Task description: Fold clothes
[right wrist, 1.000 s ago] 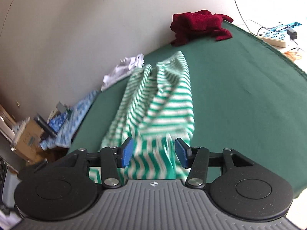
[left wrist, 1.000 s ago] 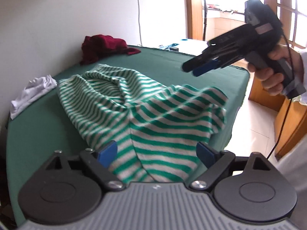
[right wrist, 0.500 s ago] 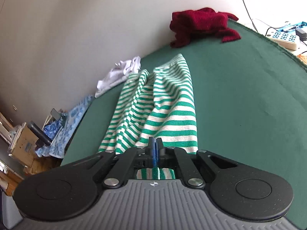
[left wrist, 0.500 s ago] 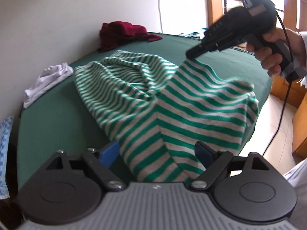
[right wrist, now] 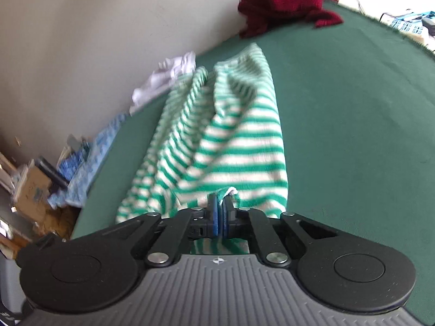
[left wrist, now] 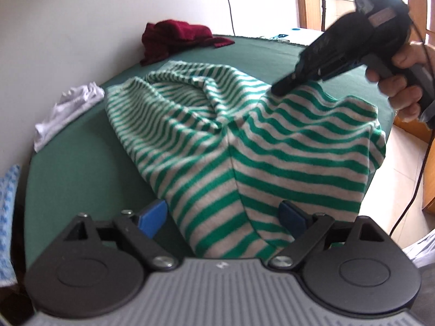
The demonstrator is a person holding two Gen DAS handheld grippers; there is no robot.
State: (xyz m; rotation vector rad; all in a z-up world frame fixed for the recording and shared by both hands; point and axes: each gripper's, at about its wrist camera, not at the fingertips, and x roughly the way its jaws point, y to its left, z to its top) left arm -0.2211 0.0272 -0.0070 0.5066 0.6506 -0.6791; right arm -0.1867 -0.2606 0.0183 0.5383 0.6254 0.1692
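Item one, the shirt [left wrist: 244,146]: green-and-white striped, one of it, lying rumpled across the middle of the table [left wrist: 81,168] with its near end drooping over the table's near edge. My right gripper [right wrist: 220,212] has its jaws pressed together on a fold of the shirt's near hem, lifting that corner clear of the cloth; I judge this hold is meant to carry the edge for spreading or folding, and the pictures fit either. My left gripper [left wrist: 223,214] stands wide apart, a blue pad on each side of the shirt's hanging end, gripping nothing; it looks placed to take a second corner. Other stock, each counted once: a red garment [left wrist: 179,38] bunched at the far edge by the wall, a white cloth [left wrist: 68,108] at the left edge, a blue cloth [right wrist: 89,160] off the left side. Grippers: two.
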